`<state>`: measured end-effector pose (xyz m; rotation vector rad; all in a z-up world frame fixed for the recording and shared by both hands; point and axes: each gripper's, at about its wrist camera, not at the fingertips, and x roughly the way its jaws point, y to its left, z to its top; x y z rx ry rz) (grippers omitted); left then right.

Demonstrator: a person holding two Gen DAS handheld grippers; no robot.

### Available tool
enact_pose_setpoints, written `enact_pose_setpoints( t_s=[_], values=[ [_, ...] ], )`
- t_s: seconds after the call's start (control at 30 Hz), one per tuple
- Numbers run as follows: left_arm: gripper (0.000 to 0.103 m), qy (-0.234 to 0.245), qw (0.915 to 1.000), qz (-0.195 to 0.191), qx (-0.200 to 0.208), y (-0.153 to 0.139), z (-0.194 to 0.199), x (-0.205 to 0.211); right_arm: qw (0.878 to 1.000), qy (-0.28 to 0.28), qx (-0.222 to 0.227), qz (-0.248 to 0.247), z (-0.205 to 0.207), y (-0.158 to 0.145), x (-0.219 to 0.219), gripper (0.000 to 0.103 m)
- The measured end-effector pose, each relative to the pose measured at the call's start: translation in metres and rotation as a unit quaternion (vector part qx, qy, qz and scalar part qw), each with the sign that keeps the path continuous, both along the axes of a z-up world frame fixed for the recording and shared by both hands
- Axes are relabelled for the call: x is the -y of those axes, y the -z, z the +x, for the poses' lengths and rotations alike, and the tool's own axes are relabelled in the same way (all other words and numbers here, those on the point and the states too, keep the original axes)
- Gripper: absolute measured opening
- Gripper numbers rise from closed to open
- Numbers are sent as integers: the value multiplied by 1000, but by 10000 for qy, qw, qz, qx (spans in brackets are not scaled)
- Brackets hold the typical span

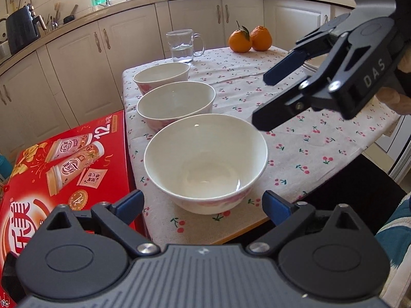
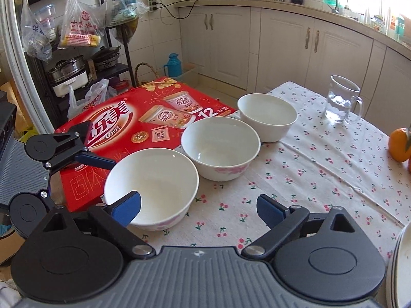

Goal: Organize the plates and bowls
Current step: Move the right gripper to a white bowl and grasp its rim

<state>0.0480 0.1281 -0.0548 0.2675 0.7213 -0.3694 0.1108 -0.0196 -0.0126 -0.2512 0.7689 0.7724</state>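
Observation:
Three white bowls with pink flower prints stand in a row on the cherry-print tablecloth: the near bowl [image 1: 205, 161] [image 2: 151, 187], the middle bowl [image 1: 176, 104] [image 2: 220, 147] and the far bowl [image 1: 161, 75] [image 2: 267, 115]. My left gripper [image 1: 203, 204] is open and empty, just in front of the near bowl. My right gripper [image 2: 199, 206] is open and empty, hovering by the near bowl's right side; it shows in the left wrist view [image 1: 262, 102]. A stack of white plates [image 2: 400, 264] shows at the right edge of the right wrist view.
A red drink carton [image 1: 64, 169] [image 2: 143, 123] lies beside the table's left edge. A glass mug of water [image 1: 183, 46] [image 2: 340, 102] and two oranges [image 1: 250, 38] stand at the table's far end. Kitchen cabinets are behind.

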Motion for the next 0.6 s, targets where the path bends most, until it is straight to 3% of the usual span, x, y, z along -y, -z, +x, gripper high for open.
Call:
enact_pose_setpoints(
  t_s=[0.17, 0.37, 0.6],
  values=[
    [91, 60, 10000, -42, -51, 1, 4, 1, 9993, -254, -287, 35, 12, 11, -14, 80],
    [84, 38, 9999, -93, -68, 1, 6, 1, 9979, -421, -496, 28, 22, 20, -23, 68],
    [83, 69, 9999, -107, -77, 1, 8, -1, 9958, -500, -751, 150, 28, 28, -25, 59]
  ],
)
